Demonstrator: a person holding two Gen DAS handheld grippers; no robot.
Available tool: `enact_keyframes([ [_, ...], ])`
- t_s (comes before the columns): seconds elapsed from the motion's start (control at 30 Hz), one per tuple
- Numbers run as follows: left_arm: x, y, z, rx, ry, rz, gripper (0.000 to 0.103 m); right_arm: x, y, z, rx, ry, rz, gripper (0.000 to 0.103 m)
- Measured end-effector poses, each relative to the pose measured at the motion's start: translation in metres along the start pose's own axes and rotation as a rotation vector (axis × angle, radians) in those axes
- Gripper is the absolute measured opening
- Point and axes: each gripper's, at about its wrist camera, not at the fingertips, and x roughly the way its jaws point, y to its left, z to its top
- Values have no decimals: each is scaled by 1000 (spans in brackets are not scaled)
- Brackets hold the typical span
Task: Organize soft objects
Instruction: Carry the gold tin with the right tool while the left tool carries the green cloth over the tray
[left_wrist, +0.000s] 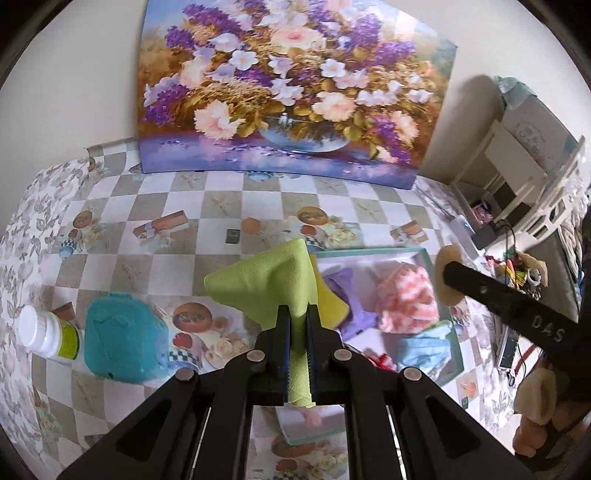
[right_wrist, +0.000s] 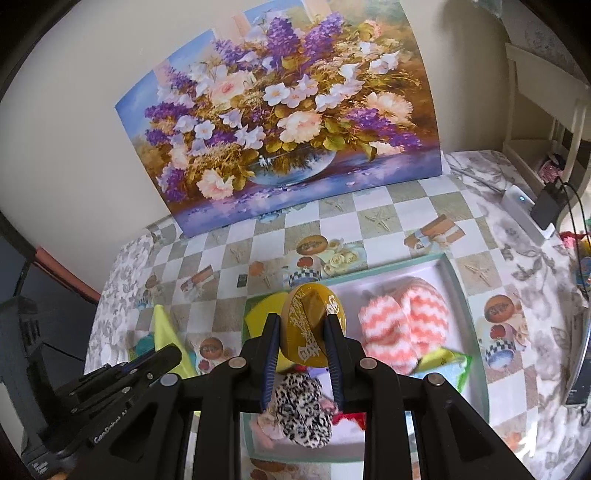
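My left gripper (left_wrist: 298, 310) is shut on a lime-green cloth (left_wrist: 269, 280), which hangs above the table just left of the teal-rimmed box (left_wrist: 428, 254). In the right wrist view that gripper (right_wrist: 173, 352) shows at lower left with the green cloth (right_wrist: 164, 332). My right gripper (right_wrist: 301, 321) is shut on a round yellow-brown disc (right_wrist: 312, 325) with a pale printed pattern, held over the box (right_wrist: 458, 295). The box holds pink-and-white chevron fuzzy socks (right_wrist: 402, 325), a leopard-print soft piece (right_wrist: 299, 410), a yellow piece (left_wrist: 330, 299), a purple cloth (left_wrist: 351, 295) and a blue cloth (left_wrist: 424, 347).
A teal pad (left_wrist: 122, 339) and a white-capped bottle (left_wrist: 48, 332) lie on the checkered tablecloth left of the box. A large flower painting (left_wrist: 288, 85) leans on the wall at the back. White shelves, cables and a power bank (right_wrist: 524, 210) crowd the right side.
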Motion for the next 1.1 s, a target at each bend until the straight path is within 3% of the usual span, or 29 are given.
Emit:
enact_keyframes([
  [0.37, -13, -21, -23, 29, -22, -24, 8, -24, 2, -29, -72, -16, -89, 26],
  [0.9, 7, -47, -26, 36, 8, -121, 8, -7, -50, -35, 29, 50, -171, 26],
  [1.1, 27, -64, -28, 49, 56, -177, 8, -4, -64, -34, 57, 61, -190, 26],
])
